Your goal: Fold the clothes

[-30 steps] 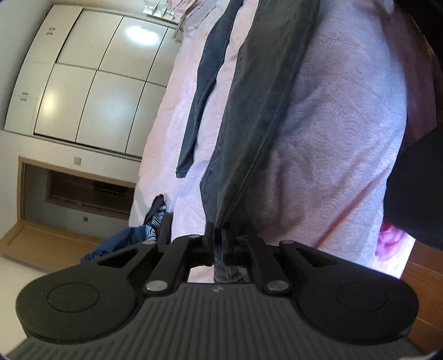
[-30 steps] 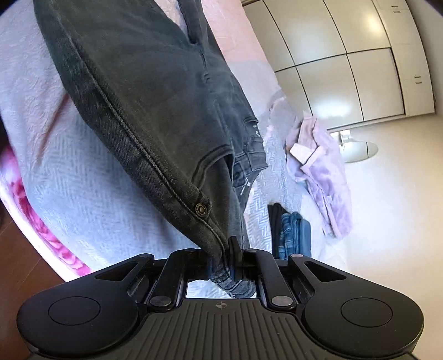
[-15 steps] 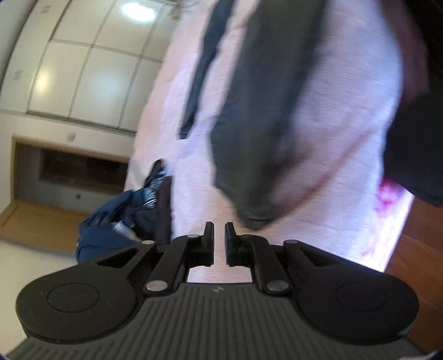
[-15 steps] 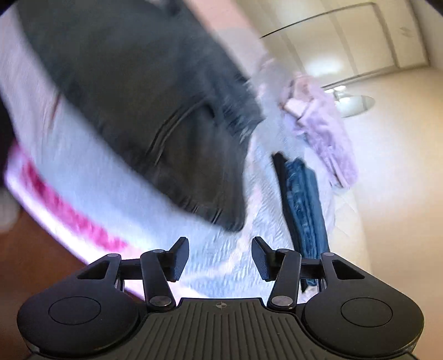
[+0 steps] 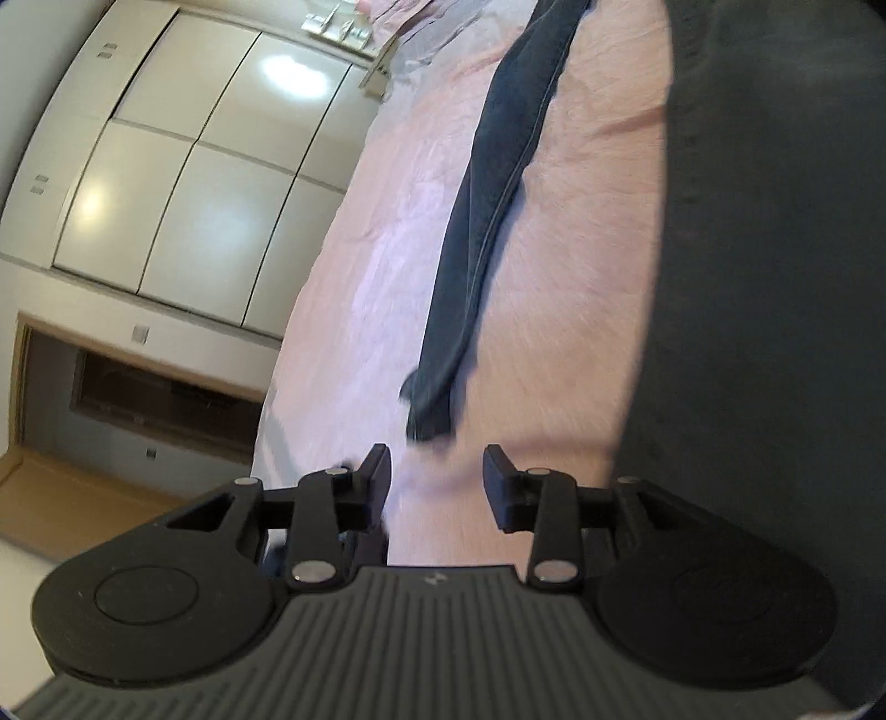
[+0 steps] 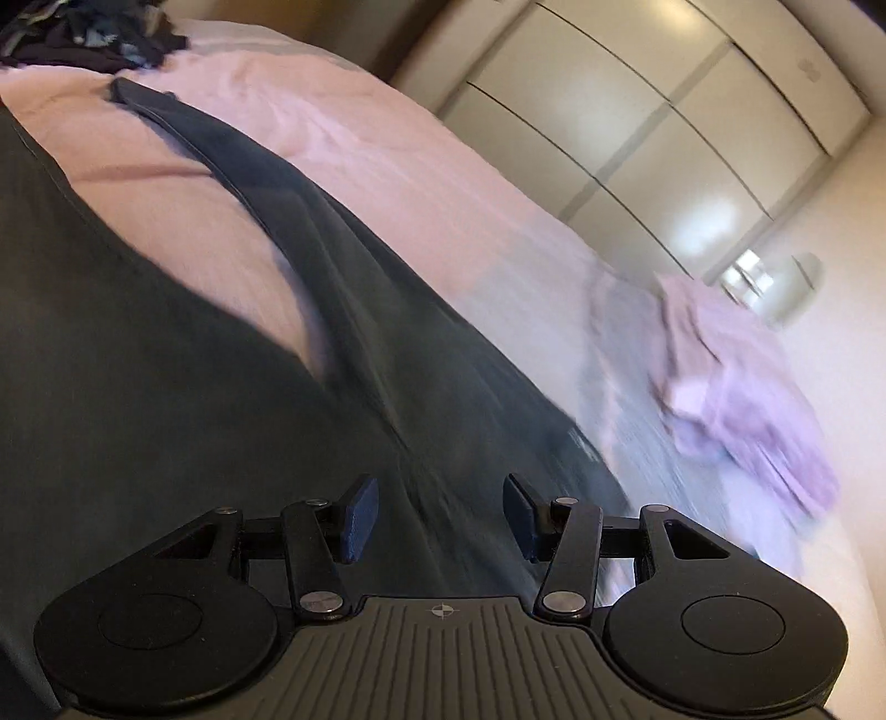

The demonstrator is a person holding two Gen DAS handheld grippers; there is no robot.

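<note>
Dark grey jeans lie spread on the pink bed cover (image 5: 581,277). One leg (image 5: 482,221) runs down the middle of the left wrist view and its hem ends just beyond my left gripper (image 5: 437,487). The other leg fills the right edge as a dark mass (image 5: 775,332). The left jaws are opening with only bed cover showing between them. In the right wrist view the jeans (image 6: 166,360) stretch away from my right gripper (image 6: 440,515). It stands open just above the cloth and grips nothing.
A crumpled lilac garment (image 6: 747,399) lies on the bed to the right. A dark heap of clothes (image 6: 83,33) sits at the far end. White wardrobe doors (image 5: 194,194) stand past the bed, with wooden floor (image 5: 55,498) and a dark recess (image 5: 155,399) on the left.
Both grippers were shut on the jeans a second ago. Both have let go and opened, and have swung over the bed. The jeans now lie flat on the cover.
</note>
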